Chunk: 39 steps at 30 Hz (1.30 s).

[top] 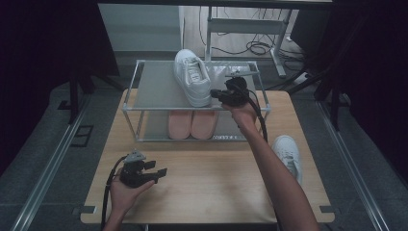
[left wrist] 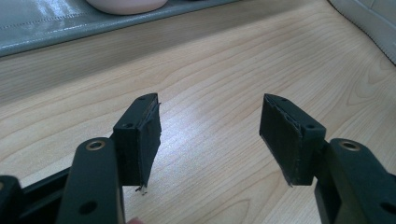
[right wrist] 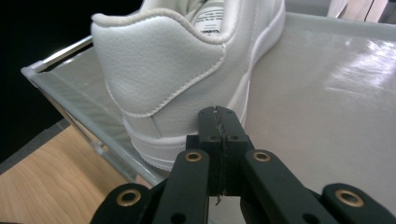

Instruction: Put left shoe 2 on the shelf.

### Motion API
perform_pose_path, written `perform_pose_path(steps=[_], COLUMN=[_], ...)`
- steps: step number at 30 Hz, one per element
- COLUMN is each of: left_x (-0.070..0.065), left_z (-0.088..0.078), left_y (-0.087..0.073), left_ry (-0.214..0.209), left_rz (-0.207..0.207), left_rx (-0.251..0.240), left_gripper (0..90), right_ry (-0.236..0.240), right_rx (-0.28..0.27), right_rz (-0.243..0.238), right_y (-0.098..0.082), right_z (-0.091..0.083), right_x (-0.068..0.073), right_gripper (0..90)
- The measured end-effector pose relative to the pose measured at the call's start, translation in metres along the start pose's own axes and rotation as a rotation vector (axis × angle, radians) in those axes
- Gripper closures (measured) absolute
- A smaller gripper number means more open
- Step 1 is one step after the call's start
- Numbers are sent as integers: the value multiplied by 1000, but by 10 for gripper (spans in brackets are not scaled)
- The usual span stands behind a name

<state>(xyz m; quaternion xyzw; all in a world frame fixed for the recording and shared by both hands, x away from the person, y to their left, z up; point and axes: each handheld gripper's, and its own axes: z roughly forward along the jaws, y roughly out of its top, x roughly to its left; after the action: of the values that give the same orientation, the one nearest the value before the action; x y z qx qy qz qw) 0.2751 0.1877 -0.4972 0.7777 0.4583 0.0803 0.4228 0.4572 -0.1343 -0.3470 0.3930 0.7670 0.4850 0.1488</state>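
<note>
On the top shelf of the metal-framed grey shoe rack [top: 154,89], a white leather sneaker [top: 192,77] is standing, heel toward the person. Right beside that heel, the right gripper [right wrist: 219,122] is hovering with its jaws pressed together on nothing. Down on the pale wooden table [top: 211,178], the left gripper [left wrist: 210,135] is resting with its jaws spread wide, gripping nothing.
</note>
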Motion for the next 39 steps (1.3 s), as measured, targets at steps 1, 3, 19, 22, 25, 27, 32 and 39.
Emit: perform_pose_path(steps=[1, 3, 19, 22, 25, 27, 32, 39], left_x=[0, 0, 0, -1, 0, 0, 0, 0], left_z=[0, 0, 2, 2, 2, 2, 2, 2], left_y=[0, 0, 0, 0, 0, 0, 0, 0], left_ry=[-1, -3, -6, -7, -7, -6, -7, -8], left_rz=[1, 2, 4, 4, 4, 4, 3, 4], left_rx=[0, 0, 6, 8, 8, 9, 9, 9], left_gripper=[385, 385, 386, 386, 386, 385, 386, 386], right_ry=[7, 20, 54, 56, 64, 75, 91, 126], right_rx=[-1, -4, -19, -28, -31, -30, -31, -31], right_rz=[-3, 2, 18, 16, 18, 18, 13, 4], right_y=[1, 2, 4, 4, 5, 5, 7, 9], right_z=[1, 2, 9, 10, 12, 14, 18, 27], right_x=[2, 6, 16, 18, 21, 22, 28, 40], right_gripper=[900, 900, 900, 900, 900, 900, 900, 900])
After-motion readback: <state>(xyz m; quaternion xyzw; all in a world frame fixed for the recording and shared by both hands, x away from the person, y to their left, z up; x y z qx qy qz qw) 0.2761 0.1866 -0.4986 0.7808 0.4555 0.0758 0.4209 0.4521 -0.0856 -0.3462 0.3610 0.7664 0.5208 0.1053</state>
